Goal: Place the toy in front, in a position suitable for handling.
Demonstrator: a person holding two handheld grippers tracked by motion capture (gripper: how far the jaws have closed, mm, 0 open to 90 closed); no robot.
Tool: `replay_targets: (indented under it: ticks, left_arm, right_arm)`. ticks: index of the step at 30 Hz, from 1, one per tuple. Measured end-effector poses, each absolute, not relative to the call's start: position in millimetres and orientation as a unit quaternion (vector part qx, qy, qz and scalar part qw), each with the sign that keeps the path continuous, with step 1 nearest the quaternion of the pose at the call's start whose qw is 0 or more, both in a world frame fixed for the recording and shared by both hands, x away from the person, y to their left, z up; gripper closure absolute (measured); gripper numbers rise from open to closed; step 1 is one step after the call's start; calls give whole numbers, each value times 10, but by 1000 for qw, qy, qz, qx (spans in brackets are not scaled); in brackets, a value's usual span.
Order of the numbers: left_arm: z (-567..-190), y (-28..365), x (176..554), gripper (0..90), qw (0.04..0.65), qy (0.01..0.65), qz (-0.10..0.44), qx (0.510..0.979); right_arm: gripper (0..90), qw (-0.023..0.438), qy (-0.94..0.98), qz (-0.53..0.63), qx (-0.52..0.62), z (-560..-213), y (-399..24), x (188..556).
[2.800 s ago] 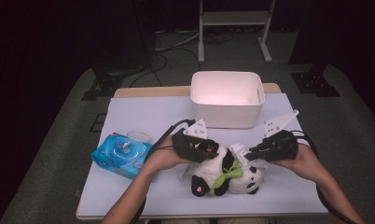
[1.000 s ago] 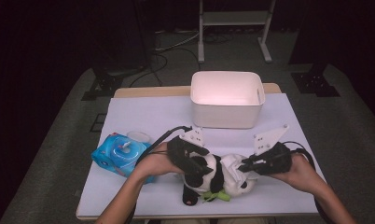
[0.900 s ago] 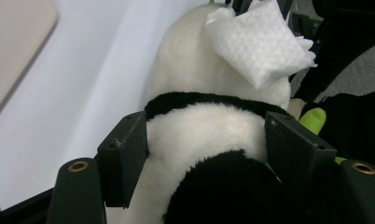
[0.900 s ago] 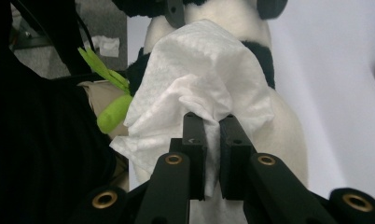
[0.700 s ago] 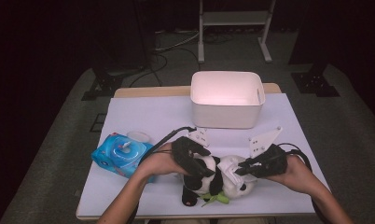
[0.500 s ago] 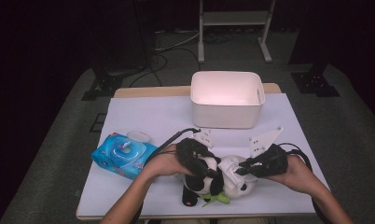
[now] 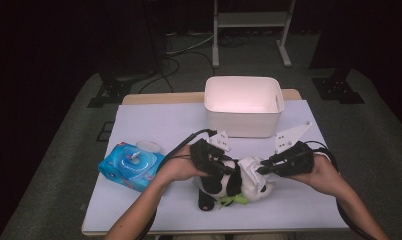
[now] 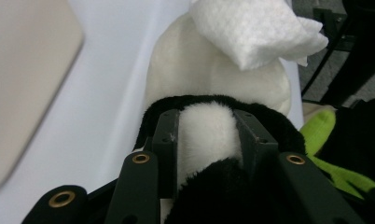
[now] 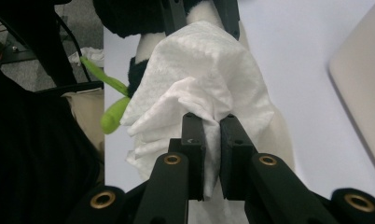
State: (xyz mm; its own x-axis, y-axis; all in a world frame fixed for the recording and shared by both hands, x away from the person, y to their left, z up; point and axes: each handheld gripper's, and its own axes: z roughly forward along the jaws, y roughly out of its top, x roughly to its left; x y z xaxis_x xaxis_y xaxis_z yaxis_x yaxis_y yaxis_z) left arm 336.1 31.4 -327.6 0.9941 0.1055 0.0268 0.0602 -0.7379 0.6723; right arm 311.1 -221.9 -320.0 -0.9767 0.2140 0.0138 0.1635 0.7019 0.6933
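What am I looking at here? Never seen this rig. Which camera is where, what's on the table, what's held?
No robot arm: a person holds a two-jaw tool in each hand. The high view looks down on the table from above. The other two cameras ride on the tools and look along their black jaws.

On the table: a white bin, a blue wipes pack and a black-and-white plush panda with a green piece.

The left gripper has just been closing its jaws, which now clamp a white part of the panda. The right gripper pinches a folded white wipe and holds it against the panda's pale fur.
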Motion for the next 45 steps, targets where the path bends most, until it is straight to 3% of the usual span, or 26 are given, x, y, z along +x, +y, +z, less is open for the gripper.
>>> replay_targets:
  ticks: [9, 15, 31, 45]
  left_arm:
    - [-3313, 275, 3321, 591, 354, 32, 43, 934]
    - [-3322, 367, 3288, 469, 373, 54, 40, 926]
    - [-3111, 777, 3203, 306, 392, 84, 52, 915]
    - [-3431, 735, 3157, 347, 408, 92, 13, 908]
  right_arm:
    - [812, 37, 926, 363, 98, -3182, -2127, 3218]
    - [813, 30, 928, 358, 96, -3250, -2064, 3213]
    - [818, 26, 924, 363, 118, -3386, -2168, 3183]
    - [815, 32, 930, 349, 112, -3333, -2115, 3111]
